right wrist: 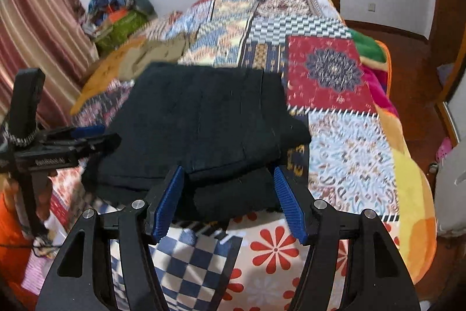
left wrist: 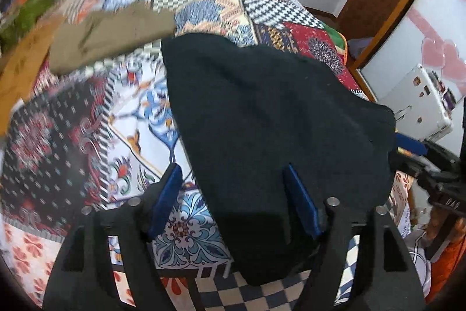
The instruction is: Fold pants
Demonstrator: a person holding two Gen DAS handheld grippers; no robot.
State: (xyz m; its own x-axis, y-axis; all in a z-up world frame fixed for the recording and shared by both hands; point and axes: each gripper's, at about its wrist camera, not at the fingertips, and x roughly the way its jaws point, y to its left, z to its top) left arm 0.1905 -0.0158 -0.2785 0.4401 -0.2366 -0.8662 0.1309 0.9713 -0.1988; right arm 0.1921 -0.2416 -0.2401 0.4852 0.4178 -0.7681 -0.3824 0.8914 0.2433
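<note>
The black pants (left wrist: 271, 118) lie folded in a thick bundle on the patchwork bedspread (left wrist: 137, 118); they also show in the right wrist view (right wrist: 204, 118). My left gripper (left wrist: 233, 197) is open, its right blue pad (left wrist: 300, 200) over the bundle's near edge and its left pad (left wrist: 166, 194) over the spread. My right gripper (right wrist: 228, 197) is open just short of the bundle's near edge, with nothing between its pads. The right gripper (left wrist: 434, 165) shows at the right edge of the left wrist view, and the left gripper (right wrist: 72, 142) at the left of the right wrist view.
A folded khaki garment (left wrist: 110, 34) and an orange one (left wrist: 20, 66) lie at the far left of the bed; the khaki one also shows in the right wrist view (right wrist: 157, 54). A heap of colourful things (right wrist: 119, 16) sits by the curtain (right wrist: 35, 28). A white box (left wrist: 419, 101) stands beside the bed.
</note>
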